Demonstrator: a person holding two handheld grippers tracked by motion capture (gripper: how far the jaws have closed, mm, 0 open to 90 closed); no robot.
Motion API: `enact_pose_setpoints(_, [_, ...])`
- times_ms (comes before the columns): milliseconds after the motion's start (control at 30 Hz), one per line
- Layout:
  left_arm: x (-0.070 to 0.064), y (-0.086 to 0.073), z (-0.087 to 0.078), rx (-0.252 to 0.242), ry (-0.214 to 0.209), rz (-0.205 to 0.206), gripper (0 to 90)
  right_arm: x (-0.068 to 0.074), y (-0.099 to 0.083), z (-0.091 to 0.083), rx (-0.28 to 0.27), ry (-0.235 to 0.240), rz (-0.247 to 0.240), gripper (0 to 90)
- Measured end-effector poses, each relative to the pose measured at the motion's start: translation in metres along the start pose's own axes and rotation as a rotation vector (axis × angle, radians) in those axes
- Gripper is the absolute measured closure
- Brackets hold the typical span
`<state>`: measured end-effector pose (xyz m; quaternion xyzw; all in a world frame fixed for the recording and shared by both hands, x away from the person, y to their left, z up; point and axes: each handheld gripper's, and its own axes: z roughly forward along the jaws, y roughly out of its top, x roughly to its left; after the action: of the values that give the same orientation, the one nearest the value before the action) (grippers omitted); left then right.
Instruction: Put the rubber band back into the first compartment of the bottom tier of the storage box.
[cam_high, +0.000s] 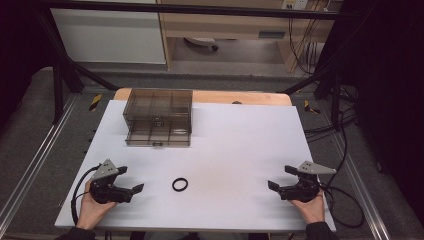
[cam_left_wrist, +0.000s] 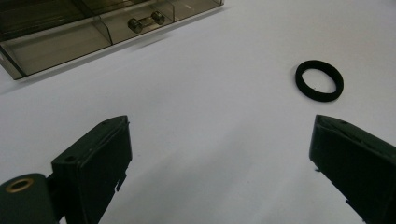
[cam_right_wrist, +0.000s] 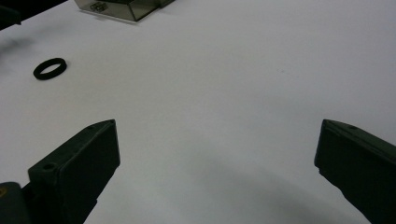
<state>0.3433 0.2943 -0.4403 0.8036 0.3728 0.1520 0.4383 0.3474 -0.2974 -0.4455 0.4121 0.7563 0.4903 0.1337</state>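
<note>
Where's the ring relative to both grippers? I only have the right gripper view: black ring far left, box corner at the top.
Observer: In the high view the black ring lies on the white table between the two, nearer the left gripper than the right gripper.
Operator: Left jaws open?
Observer: Yes, spread wide in the left gripper view, nothing between them; the ring sits ahead, toward the right jaw.
Operator: Is that box a drawer unit?
Observer: Yes, the smoky clear drawer unit has its lower drawer pulled out, with a small metal handle on the front.
Operator: Anything in it?
Observer: Its compartments look empty from above.
</note>
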Motion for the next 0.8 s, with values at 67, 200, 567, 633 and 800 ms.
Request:
enact_pose_setpoints(67, [0.0004,0.0001,-0.0005,-0.006,0.005,-0.005,5.5,0.0004,-0.0003,0.001,0.006,0.0,-0.002,0.8])
enact_pose_setpoints(200, [0.0011,0.0004,-0.0008,-0.012,-0.002,-0.009,5.6,0.0007,-0.0007,0.0015,0.015,-0.002,-0.005,0.8])
enact_pose_setpoints(567, [-0.0019,0.0028,0.0002,-0.009,-0.007,-0.007,5.7,0.0013,-0.0008,0.0019,0.021,-0.003,-0.019,0.8])
enact_pose_setpoints(633, [-0.0028,0.0034,0.0007,-0.009,-0.01,-0.009,5.7,0.0013,-0.0007,0.002,0.023,-0.003,-0.022,0.8])
enact_pose_setpoints(800, [-0.0077,0.0062,0.0038,-0.007,-0.017,-0.012,5.7,0.0023,-0.0005,0.003,0.028,-0.003,-0.026,0.8])
